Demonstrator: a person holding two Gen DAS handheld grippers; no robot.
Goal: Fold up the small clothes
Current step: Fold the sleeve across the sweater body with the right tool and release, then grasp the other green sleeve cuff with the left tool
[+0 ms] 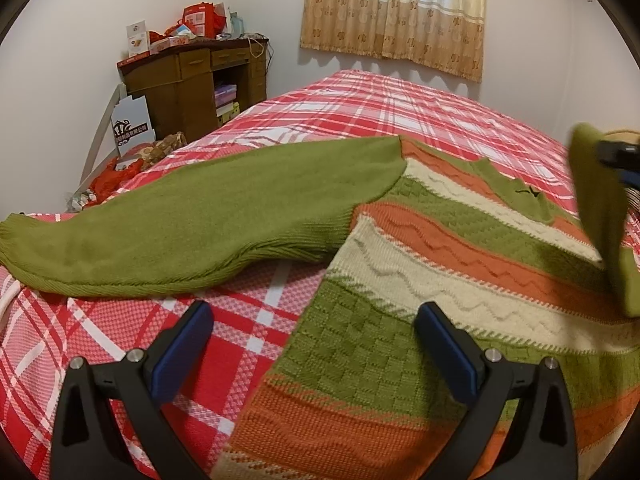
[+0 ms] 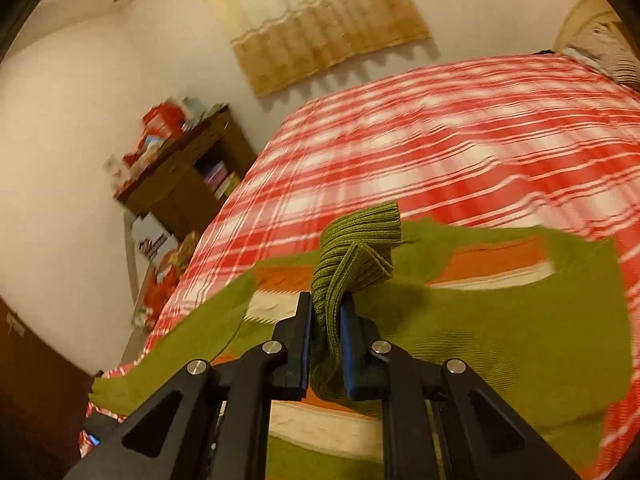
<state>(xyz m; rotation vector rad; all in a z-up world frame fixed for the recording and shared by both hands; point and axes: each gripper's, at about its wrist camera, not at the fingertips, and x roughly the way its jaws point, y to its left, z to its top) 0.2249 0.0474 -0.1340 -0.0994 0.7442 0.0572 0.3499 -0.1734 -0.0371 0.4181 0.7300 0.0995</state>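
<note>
Your right gripper (image 2: pixel 325 316) is clamped on the ribbed cuff (image 2: pixel 356 248); carry that sleeve across the striped sweater (image 1: pixel 440 248) at frame centre and lay it flat. Left gripper (image 1: pixel 316 344) hangs wide, empty, low over the hem: pin the body against sliding on the plaid bedspread (image 1: pixel 380 112).

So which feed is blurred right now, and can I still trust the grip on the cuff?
Right wrist view: motion-smeared red plaid bedspread and curtain, yet the right gripper shows sharp, shut on the ribbed olive-green sleeve cuff. Left wrist view: crisp, evenly lit, fisheye-bowed; left gripper open over the striped knit sweater.
</note>
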